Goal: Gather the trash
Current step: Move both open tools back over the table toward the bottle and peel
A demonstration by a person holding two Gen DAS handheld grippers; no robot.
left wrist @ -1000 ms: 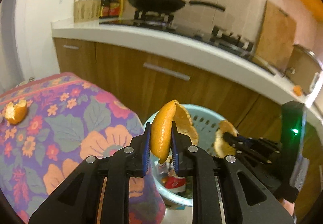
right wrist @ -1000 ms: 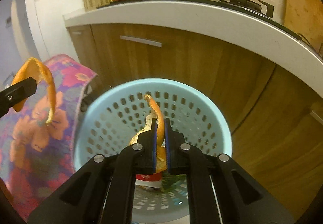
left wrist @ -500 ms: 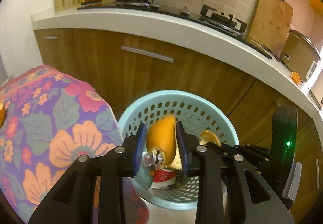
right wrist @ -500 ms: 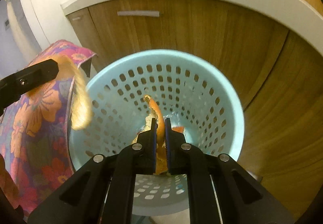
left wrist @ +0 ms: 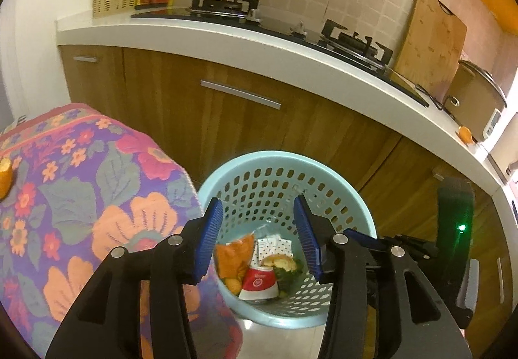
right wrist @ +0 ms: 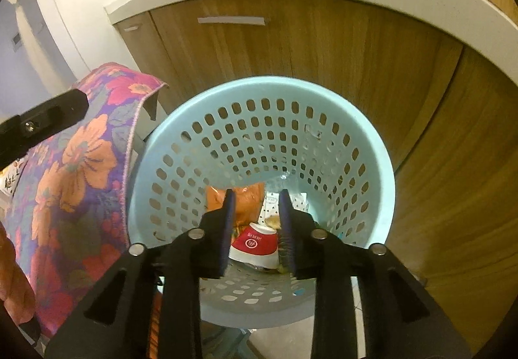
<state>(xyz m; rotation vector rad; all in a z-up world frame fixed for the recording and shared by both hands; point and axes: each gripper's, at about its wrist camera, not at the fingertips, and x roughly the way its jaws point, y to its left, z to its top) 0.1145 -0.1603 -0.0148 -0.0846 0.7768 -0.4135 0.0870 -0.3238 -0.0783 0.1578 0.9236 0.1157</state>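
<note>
Left wrist view: one basket (left wrist: 362, 223), two grippers' fingers (left wrist: 210, 242) both opening, empty, one peel (left wrist: 5, 173) on cloth.

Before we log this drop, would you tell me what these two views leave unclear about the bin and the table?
- Bin contents: in the right wrist view the right gripper, jaws opening and empty, covers part of the red-and-white wrapper.
- Peel on the floral tablecloth: the orange peel is cut off by the left wrist view's edge.
- Left gripper, also opening and empty: the other view shows only one finger.
</note>
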